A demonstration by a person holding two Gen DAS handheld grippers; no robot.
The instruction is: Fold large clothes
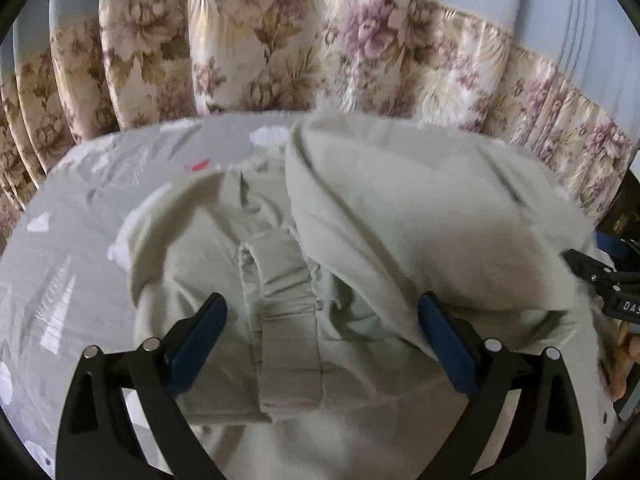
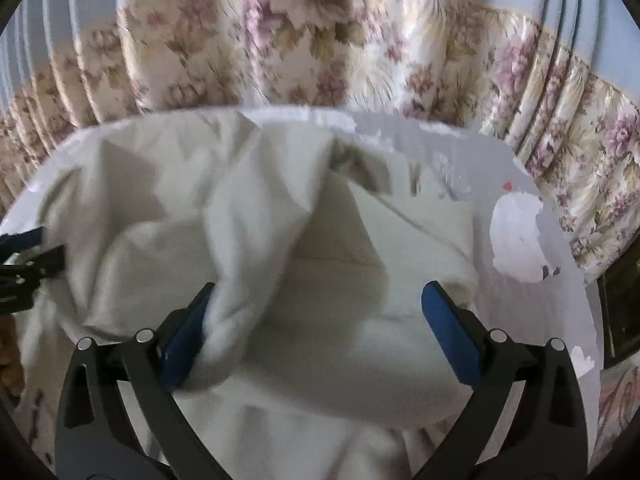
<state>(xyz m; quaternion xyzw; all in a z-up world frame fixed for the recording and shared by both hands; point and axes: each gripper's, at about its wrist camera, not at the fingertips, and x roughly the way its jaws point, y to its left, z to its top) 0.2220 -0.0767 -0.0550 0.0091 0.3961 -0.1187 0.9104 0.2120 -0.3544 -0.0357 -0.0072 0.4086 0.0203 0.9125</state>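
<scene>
Your pale green garment (image 1: 400, 216) lies crumpled on the grey sheet (image 1: 72, 248), spread beneath and ahead of both tools, with floral curtains (image 1: 280, 40) beyond. Your left gripper (image 1: 322, 332) gapes wide over its elastic waistband (image 1: 286, 288). Your right gripper (image 2: 320, 320) gapes too, a twisted fold (image 2: 228, 320) brushing its left finger.
</scene>
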